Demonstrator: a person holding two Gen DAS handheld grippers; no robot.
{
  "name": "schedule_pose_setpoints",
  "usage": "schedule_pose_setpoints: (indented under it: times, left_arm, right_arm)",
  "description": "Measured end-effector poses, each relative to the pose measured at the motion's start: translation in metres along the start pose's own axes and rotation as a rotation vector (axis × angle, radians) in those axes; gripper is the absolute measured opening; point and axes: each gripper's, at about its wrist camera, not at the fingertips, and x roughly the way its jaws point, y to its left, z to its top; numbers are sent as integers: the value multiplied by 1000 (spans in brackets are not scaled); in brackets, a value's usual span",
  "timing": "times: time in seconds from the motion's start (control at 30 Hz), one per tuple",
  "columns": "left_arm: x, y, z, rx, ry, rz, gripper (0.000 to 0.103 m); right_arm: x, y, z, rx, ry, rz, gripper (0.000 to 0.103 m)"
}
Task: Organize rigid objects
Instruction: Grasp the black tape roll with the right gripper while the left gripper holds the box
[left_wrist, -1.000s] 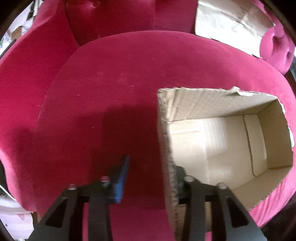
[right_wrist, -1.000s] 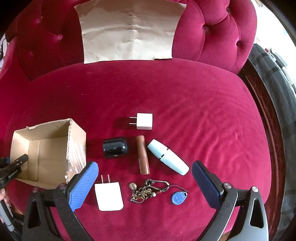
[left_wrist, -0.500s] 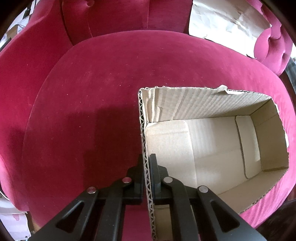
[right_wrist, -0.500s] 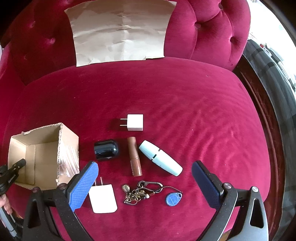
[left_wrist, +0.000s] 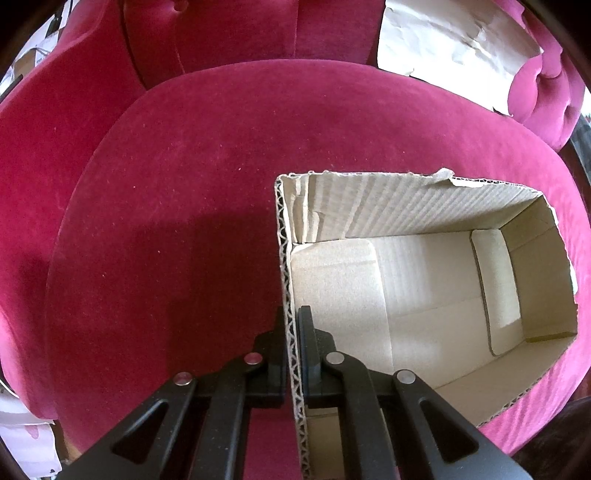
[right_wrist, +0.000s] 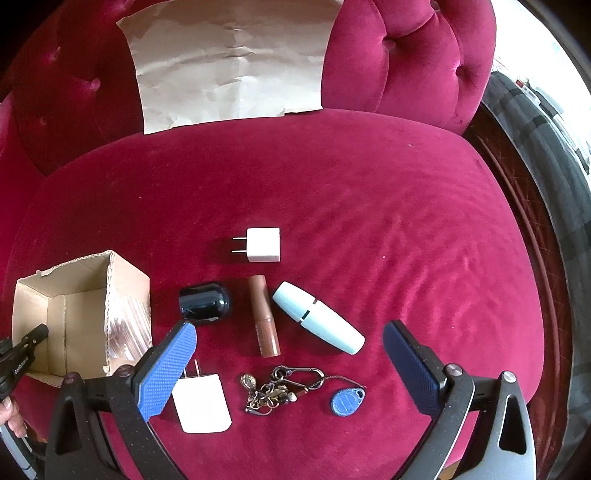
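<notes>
Cardboard box (left_wrist: 424, 295) wall was now pinched in the left claw (left_wrist: 291, 325), which had just closed on it. Steadied so, it stood ready for loading, while the right claw (right_wrist: 288, 365) hung open above the keyring (right_wrist: 280, 387).

Red velvet seat (right_wrist: 369, 206): cardboard box (right_wrist: 129, 291), chargers, tubes, keychain (right_wrist: 284, 384).

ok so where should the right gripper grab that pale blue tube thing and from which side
Grip the pale blue tube across its middle, near the dark notch, coming straight down from above. It lies flat and slanted on the cushion, so turn the open right gripper to span its narrow width. The brown tube sits close by its upper end.
</notes>
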Motion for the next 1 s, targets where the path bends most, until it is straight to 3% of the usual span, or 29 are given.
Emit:
schedule_pose_setpoints:
  times: [0.8, 1.0]
  left_arm:
    - [6, -1, -5, 18, -13, 17, 5]
    - [5, -2, -4, 15, -13, 15, 5]
  right_arm:
    - [29, 39, 7, -172, 32, 90, 102]
    - [41, 41, 18, -198, 49, 112, 96]
